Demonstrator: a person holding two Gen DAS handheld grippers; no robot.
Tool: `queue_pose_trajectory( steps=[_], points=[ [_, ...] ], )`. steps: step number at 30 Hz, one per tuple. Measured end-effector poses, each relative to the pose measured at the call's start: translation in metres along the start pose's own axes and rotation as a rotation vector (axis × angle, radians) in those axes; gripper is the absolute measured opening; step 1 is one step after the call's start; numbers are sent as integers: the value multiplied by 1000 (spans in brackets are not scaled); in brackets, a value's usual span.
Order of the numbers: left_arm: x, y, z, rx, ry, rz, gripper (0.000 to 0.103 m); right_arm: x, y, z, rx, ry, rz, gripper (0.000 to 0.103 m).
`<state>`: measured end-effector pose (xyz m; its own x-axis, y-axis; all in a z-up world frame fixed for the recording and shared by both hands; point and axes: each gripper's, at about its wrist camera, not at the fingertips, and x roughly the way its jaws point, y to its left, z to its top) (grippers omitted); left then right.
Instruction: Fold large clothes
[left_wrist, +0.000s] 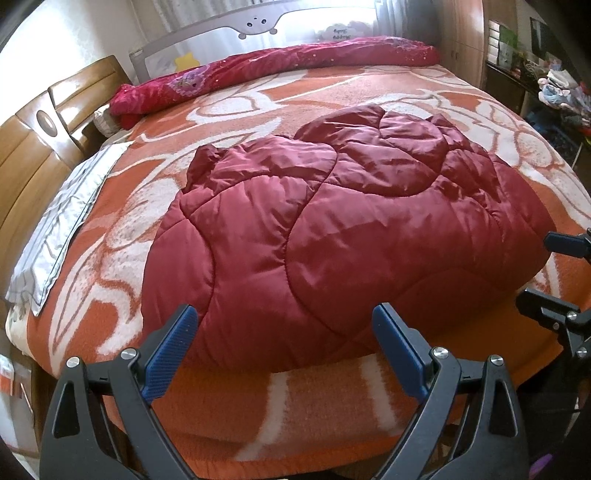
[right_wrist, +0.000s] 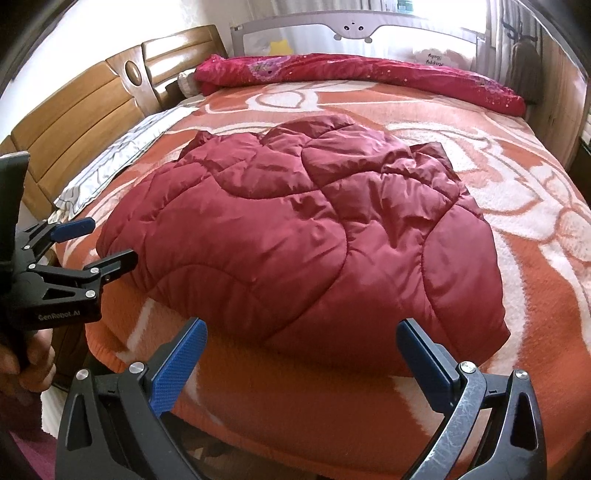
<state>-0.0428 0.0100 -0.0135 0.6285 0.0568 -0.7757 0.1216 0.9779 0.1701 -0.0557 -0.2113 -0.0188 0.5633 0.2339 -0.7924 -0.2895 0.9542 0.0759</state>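
Note:
A dark red quilted padded garment (left_wrist: 332, 229) lies folded in a rounded heap on the bed, near the front edge; it also shows in the right wrist view (right_wrist: 306, 236). My left gripper (left_wrist: 286, 321) is open and empty, its blue pads just in front of the garment's near edge. It shows from the side in the right wrist view (right_wrist: 110, 240). My right gripper (right_wrist: 301, 336) is open and empty, close to the garment's near edge. It shows at the right edge of the left wrist view (left_wrist: 543, 267).
The bed has an orange and white patterned blanket (left_wrist: 295, 402). A rolled magenta quilt (left_wrist: 266, 74) lies along the far side by a grey bed rail (left_wrist: 258, 26). A grey-white pillowcase (left_wrist: 62, 221) lies at the left by the wooden headboard (left_wrist: 33, 155). Cluttered shelves (left_wrist: 554, 88) stand at the right.

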Motion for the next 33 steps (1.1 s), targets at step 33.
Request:
queue_pose_trajectory(
  steps=[33],
  points=[
    [-4,-11,2,10,-14,-46,96,-5,-12,-7,24,-21,-68,103]
  ],
)
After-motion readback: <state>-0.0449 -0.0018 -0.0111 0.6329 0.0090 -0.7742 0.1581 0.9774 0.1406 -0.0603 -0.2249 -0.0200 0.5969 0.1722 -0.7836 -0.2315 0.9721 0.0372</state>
